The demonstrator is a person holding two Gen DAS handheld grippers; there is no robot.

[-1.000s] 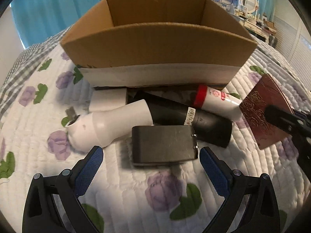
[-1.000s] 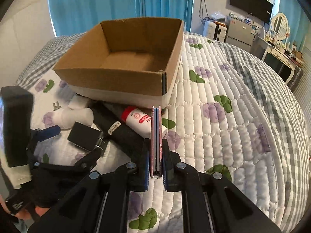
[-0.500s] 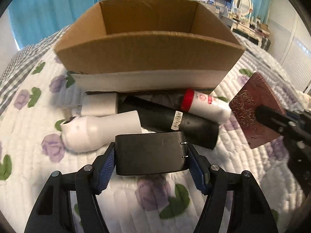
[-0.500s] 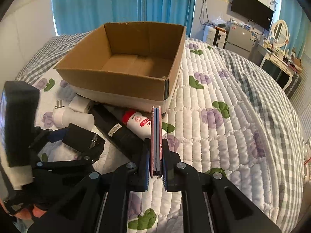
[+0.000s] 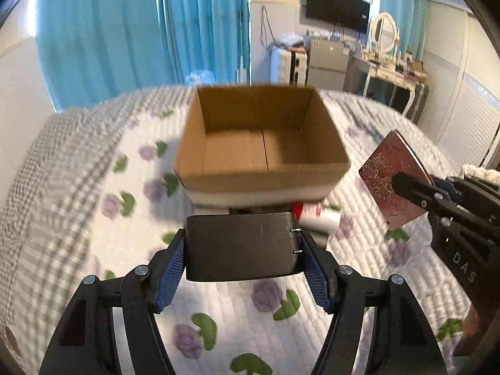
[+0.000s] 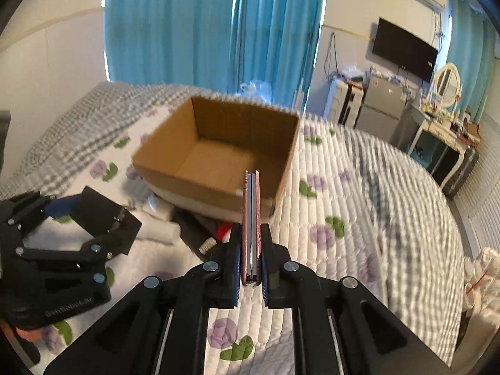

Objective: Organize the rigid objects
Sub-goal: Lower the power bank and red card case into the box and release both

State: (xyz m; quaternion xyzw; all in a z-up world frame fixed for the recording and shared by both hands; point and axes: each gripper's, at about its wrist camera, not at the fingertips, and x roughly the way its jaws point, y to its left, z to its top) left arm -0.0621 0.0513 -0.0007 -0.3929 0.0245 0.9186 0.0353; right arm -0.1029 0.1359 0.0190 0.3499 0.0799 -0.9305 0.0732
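My left gripper (image 5: 242, 247) is shut on a flat black box (image 5: 240, 245), held above the floral quilt. In the right wrist view the same black box (image 6: 103, 215) hangs at the left in that gripper. My right gripper (image 6: 251, 250) is shut on a thin dark-red embossed case (image 6: 251, 215), seen edge-on; in the left wrist view this case (image 5: 390, 175) shows its patterned face at the right. The open cardboard box (image 5: 262, 143) stands empty on the bed ahead of both grippers. A white tube with a red cap (image 5: 317, 215) lies at the carton's near wall, partly hidden behind the black box.
A black cylinder with a label (image 6: 203, 237) and white items (image 6: 162, 218) lie on the quilt (image 5: 243, 322) before the carton (image 6: 218, 153). Blue curtains (image 5: 140, 31), a wall TV (image 6: 403, 50) and a dressing table (image 6: 443, 125) stand beyond the bed.
My left gripper closed on the black box and lifted it off the quilt. Both grippers rose, so the carton's inside now shows from above and the items on the bed dropped low in view.
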